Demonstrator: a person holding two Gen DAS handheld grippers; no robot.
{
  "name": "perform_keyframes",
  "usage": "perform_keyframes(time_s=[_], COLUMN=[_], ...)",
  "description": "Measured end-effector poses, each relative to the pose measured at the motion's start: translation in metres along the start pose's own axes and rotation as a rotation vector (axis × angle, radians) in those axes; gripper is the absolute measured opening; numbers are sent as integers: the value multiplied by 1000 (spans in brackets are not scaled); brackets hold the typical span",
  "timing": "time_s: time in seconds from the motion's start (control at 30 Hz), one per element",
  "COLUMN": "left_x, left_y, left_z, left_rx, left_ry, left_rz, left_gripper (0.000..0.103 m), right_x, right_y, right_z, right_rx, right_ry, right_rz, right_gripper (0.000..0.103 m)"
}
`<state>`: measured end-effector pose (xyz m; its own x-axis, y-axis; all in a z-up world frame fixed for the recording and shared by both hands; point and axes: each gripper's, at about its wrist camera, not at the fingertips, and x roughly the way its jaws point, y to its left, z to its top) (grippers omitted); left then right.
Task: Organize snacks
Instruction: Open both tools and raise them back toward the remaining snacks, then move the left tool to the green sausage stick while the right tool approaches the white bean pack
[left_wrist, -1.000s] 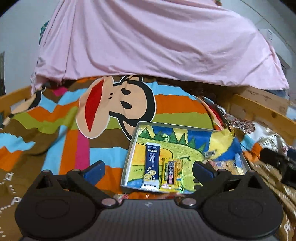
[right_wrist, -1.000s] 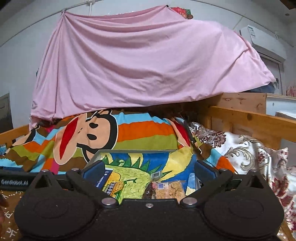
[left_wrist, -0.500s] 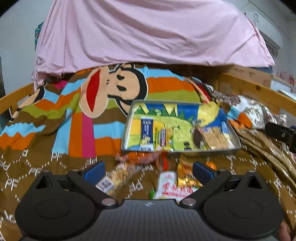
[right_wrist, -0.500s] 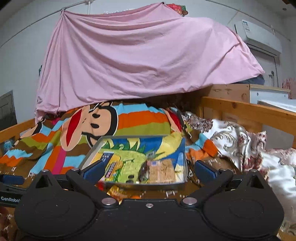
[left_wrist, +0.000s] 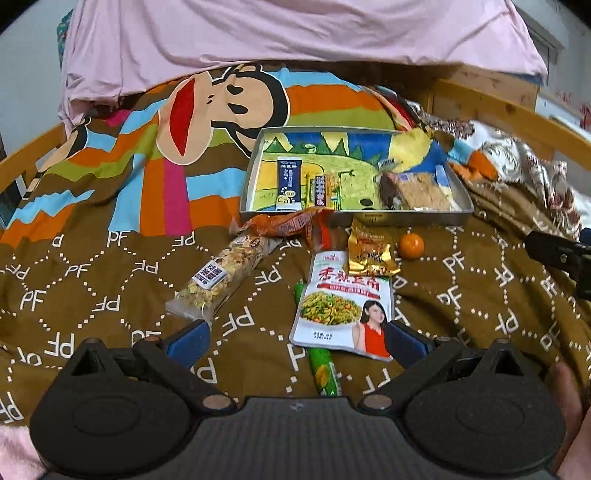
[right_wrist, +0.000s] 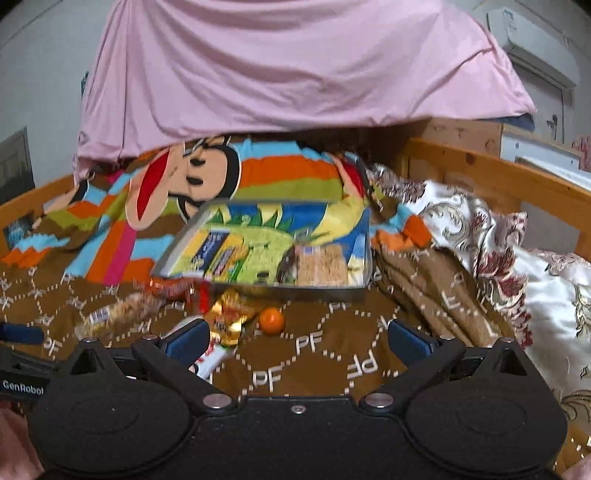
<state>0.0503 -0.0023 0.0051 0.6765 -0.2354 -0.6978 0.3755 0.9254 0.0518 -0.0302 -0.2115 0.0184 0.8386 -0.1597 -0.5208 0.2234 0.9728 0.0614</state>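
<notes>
A metal tray with a cartoon lining lies on the bed and holds a blue stick pack, a yellow bar and a crispy bar. In front of it lie a nut bar, an orange packet, a gold packet, a small orange, a white pouch and a green stick. My left gripper is open and empty above the white pouch. My right gripper is open and empty, near the small orange and tray.
The snacks lie on a brown PF-print blanket with a striped monkey blanket behind. A pink sheet hangs at the back. A wooden bed rail and a floral pillow stand at the right.
Both grippers have pulled back from the tray and tilted down. The loose snacks in front of the tray have come into view. Both stay open and empty.
</notes>
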Motion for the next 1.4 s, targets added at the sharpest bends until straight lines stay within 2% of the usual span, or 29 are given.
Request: perform_keyframes(time_s=[0.37,0.6,0.8,1.07,1.13,1.2,1.3,1.4], left_x=[14,24,34,50,54,61,66,69], left_y=[0,-7,-8,3,6,11,16,18], left_z=[-1,-3,-3,0,0,0,0,2], left_rx=[-2,37,36,-59,-91,-140,-185,-202], left_ry=[92,147,205,277,299,336,346,347], left_rz=[19,21,-18,-92,-153,-195,-187,-167], left_gripper=[102,102,102,101,93,90,86,73], right_x=[12,20,50,96,104,112,123,138], right_y=[7,4,7,19,20,20,19,22], right_z=[-4,-3,7,9,9,10,10,11], right_rx=[-30,-10,-31,-38,-10,32,109,172], right_ry=[70,103,199,321,347,375,419,485], right_rz=[-5,-1,98,241,280,325,400,494], right_gripper=[102,102,102,102,102,102,102,102])
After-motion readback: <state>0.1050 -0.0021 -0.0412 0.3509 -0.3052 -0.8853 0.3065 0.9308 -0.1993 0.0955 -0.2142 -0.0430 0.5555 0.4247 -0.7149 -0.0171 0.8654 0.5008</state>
